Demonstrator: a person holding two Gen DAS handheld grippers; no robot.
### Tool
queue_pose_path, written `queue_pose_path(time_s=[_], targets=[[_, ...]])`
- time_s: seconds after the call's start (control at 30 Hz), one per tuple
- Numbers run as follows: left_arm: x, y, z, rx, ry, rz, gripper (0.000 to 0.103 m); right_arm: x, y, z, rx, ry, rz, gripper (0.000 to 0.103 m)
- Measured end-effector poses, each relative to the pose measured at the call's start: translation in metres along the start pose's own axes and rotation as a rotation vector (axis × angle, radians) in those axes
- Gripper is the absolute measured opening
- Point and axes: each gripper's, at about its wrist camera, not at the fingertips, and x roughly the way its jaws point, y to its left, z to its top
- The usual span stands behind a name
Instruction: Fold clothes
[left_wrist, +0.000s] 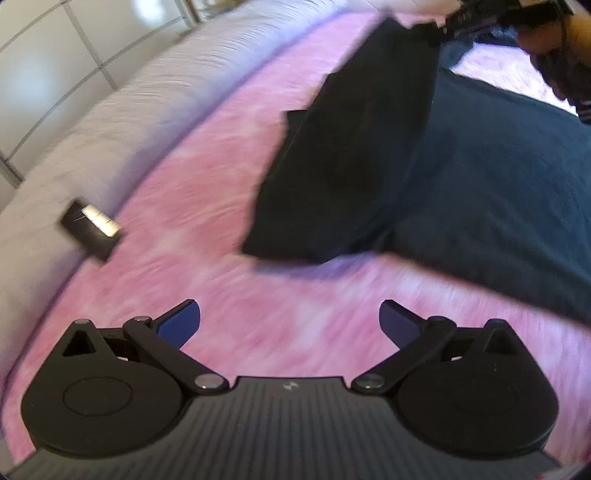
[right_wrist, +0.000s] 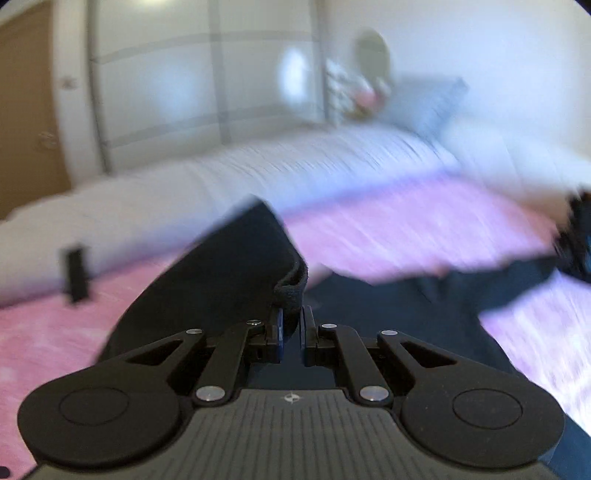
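Nearest the lens in the left wrist view, the left hand-held gripper (left_wrist: 290, 325) hangs over the pink fuzzy blanket (left_wrist: 207, 192) with its blue-padded fingers (left_wrist: 181, 323) spread wide apart and nothing between them.

Beyond it, toward the far right, lies the dark navy garment (left_wrist: 498, 177), spread flat on the blanket. One part of it, a dark flap (left_wrist: 354, 155), is lifted off the blanket and slopes up to the far right corner, where the right hand-held gripper (left_wrist: 458, 22) pinches its top edge. The person's hand (left_wrist: 554, 44) shows behind that tool.

From the right wrist view, the right hand-held gripper (right_wrist: 291, 332) has its fingers drawn close together on a thick hem of the garment (right_wrist: 291, 288). The raised cloth (right_wrist: 221, 273) fans out to the left in front of it, while the rest of the garment lies flat to the right.

A small black device (left_wrist: 90, 229) with a shiny patch rests on the blanket's left edge, touching the white bedding (left_wrist: 92, 122) that runs along the far left side. Both views are blurred.
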Motion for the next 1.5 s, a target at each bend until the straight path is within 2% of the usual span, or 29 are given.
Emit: queue_pose_path(time_s=[0.17, 0.3, 0.4, 0.53, 0.63, 0.77, 0.83, 1.03, 1.2, 1.33, 1.4, 1.43, 1.47, 1.5], targets=[[0.051, -0.041, 0.038, -0.079, 0.073, -0.060, 0.102, 0.055, -0.086, -0.010, 0.118, 0.129, -0.007, 0.006], [0.076, -0.070, 0.063, -0.110, 0.110, -0.106, 0.102, 0.062, -0.126, -0.006, 0.162, 0.116, 0.014, 0.006], [0.088, -0.089, 0.074, -0.067, 0.107, -0.126, 0.102, 0.077, -0.144, -0.010, 0.143, 0.149, 0.022, 0.006], [0.108, -0.105, 0.080, -0.040, 0.100, -0.162, 0.102, 0.094, -0.155, -0.020, 0.082, 0.187, 0.038, 0.006], [0.133, -0.106, 0.077, -0.073, 0.160, -0.136, 0.102, 0.106, -0.162, -0.029, 0.056, 0.220, 0.032, 0.006], [0.140, -0.092, 0.060, -0.205, 0.190, -0.067, 0.102, 0.113, -0.164, -0.033, -0.009, 0.226, 0.015, 0.005], [0.136, -0.091, 0.052, -0.240, 0.184, -0.045, 0.101, 0.116, -0.165, -0.033, -0.020, 0.226, 0.004, 0.005], [0.127, -0.082, 0.029, -0.452, 0.203, -0.019, 0.101, 0.120, -0.151, -0.048, -0.096, 0.287, -0.026, 0.006], [0.100, -0.084, 0.034, -0.421, 0.092, -0.008, 0.100, 0.119, -0.149, -0.051, -0.108, 0.321, -0.061, 0.006], [0.096, -0.087, 0.042, -0.440, 0.055, -0.027, 0.100, 0.121, -0.153, -0.041, -0.095, 0.339, -0.066, 0.006], [0.096, -0.092, 0.051, -0.435, 0.053, -0.035, 0.100, 0.115, -0.155, -0.032, -0.086, 0.306, -0.047, 0.006], [0.096, -0.094, 0.056, -0.431, 0.051, -0.039, 0.100, 0.111, -0.157, -0.028, -0.085, 0.286, -0.039, 0.009], [0.095, -0.096, 0.061, -0.423, 0.047, -0.045, 0.100, 0.111, -0.162, -0.031, -0.074, 0.286, -0.044, 0.019], [0.093, -0.100, 0.068, -0.412, 0.042, -0.050, 0.100, 0.111, -0.167, -0.033, -0.062, 0.290, -0.050, 0.024]])
